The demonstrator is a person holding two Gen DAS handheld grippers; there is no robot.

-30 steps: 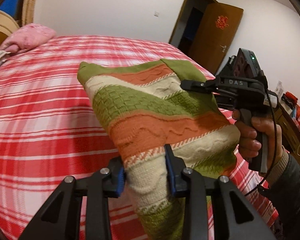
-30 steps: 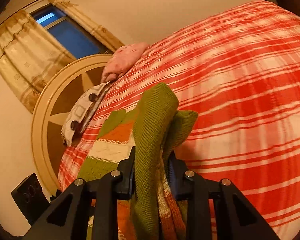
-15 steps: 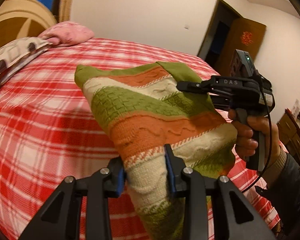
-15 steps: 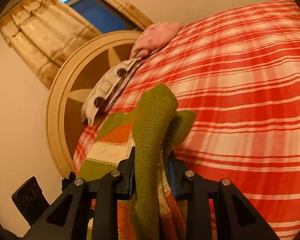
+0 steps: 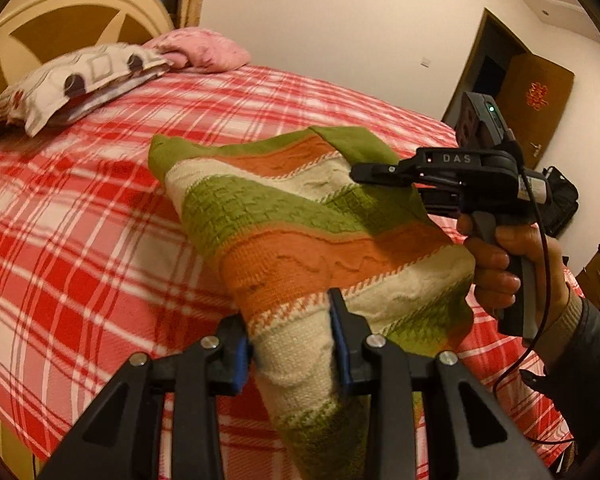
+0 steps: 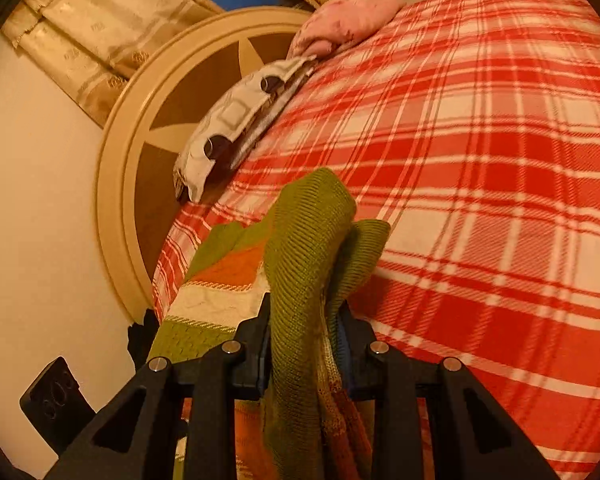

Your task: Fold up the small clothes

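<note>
Sweater held up over the bed — striped knit, green, orange and cream bands, stretched between both claws. Left claw clamped on the cream band at the near edge; blue pads pinch the fabric from both sides, cloth hangs down below the fingers. Right claw seen from the left wrist view, gripped by a hand, clamped on the green edge at the far side of the sweater. In the right wrist view the right claw is closed on bunched green knit, which folds over the top of the fingers — striped body trails off to the left. Bed has a red-and-white plaid cover. Patterned pillow and pink pillow lie at the headboard, well apart from the sweater. Curtain above the headboard. Brown door open in the far wall.
</note>
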